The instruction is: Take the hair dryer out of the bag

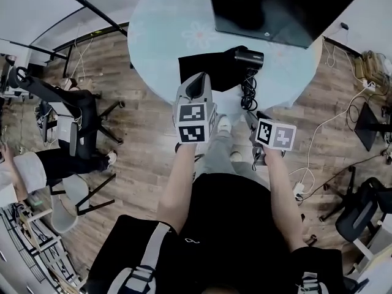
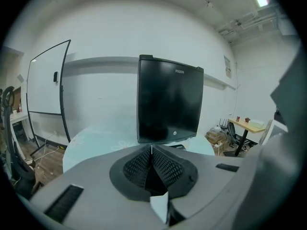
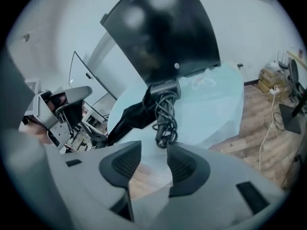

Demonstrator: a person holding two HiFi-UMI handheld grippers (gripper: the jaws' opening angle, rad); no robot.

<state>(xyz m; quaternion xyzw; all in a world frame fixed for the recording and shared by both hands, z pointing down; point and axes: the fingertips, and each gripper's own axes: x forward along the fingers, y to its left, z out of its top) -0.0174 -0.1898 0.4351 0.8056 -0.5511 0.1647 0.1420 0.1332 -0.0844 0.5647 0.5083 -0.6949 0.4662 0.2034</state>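
A black hair dryer [image 1: 248, 57] lies on the round pale-blue table [image 1: 165, 29], at the right end of a flat black bag [image 1: 205, 71]. Its coiled cord [image 1: 248, 95] hangs over the table's near edge. In the right gripper view the hair dryer [image 3: 163, 87], cord [image 3: 166, 119] and bag [image 3: 125, 120] lie just beyond my open, empty right gripper [image 3: 154, 164]. My left gripper [image 2: 151, 150] is shut with nothing between its pads and points at the monitor. In the head view the left gripper [image 1: 196, 83] hovers over the bag's near edge, and the right gripper [image 1: 256, 120] is off the table's edge.
A black monitor [image 1: 285, 8] stands at the back of the table. Office chairs [image 1: 76, 118] and a seated person [image 1: 37, 164] are on the left. Cables [image 1: 331, 124] and another chair [image 1: 361, 213] are on the wooden floor at the right.
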